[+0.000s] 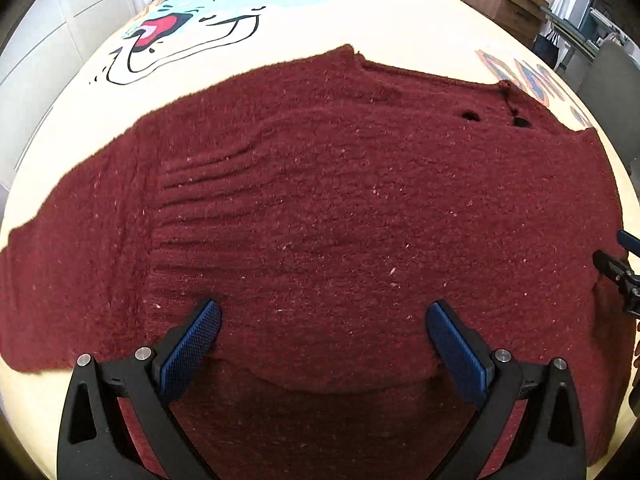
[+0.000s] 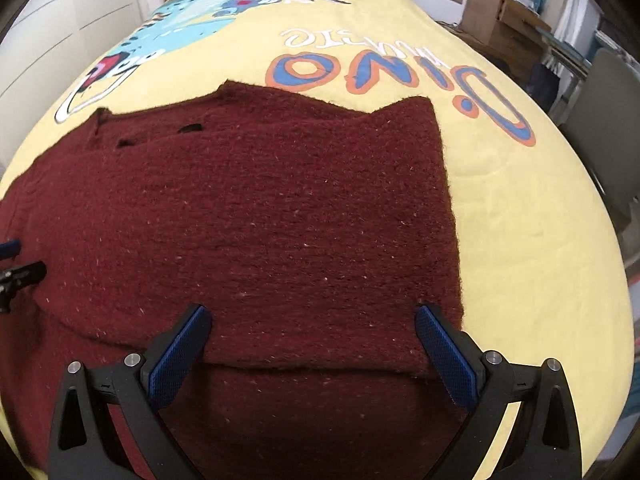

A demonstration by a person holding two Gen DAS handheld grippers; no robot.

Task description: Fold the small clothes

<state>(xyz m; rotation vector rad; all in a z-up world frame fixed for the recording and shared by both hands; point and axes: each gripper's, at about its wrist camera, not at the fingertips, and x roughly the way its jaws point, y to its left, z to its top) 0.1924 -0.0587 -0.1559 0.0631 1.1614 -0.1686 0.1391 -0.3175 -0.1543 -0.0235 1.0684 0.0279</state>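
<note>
1. Looking through the left wrist view, we see the left gripper (image 1: pixel 322 330) with its blue-padded jaws spread wide and nothing clamped between them. It points steeply down at a dark red knitted sweater (image 1: pixel 320 200), which lies flat on a bed covered by a yellow dinosaur-print bedspread (image 1: pixel 420 20). A folded edge of the sweater (image 1: pixel 332 388) runs across the picture just behind the fingertips, so the upper layer lies ahead of the gripper and the lower layer beneath it. The garment's long axis runs left to right, with a sleeve (image 1: pixel 52 280) reaching to the left edge. The right gripper (image 1: pixel 618 270) shows only as a dark part at the right border.

2. In the right wrist view, the right gripper (image 2: pixel 312 332) likewise stands fully apart and holds nothing. The same folded edge (image 2: pixel 312 368) crosses between its fingers. The sweater's right border (image 2: pixel 450 208) passes just beside the right fingertip, so we judge this hand the nearer to that corner.

3. Hidden or unclear: the sweater's near hem lies below both pictures, and whether any fingertip touches the knit we cannot tell. Two small dark openings (image 1: pixel 496 118) near the far edge remain unidentified.
</note>
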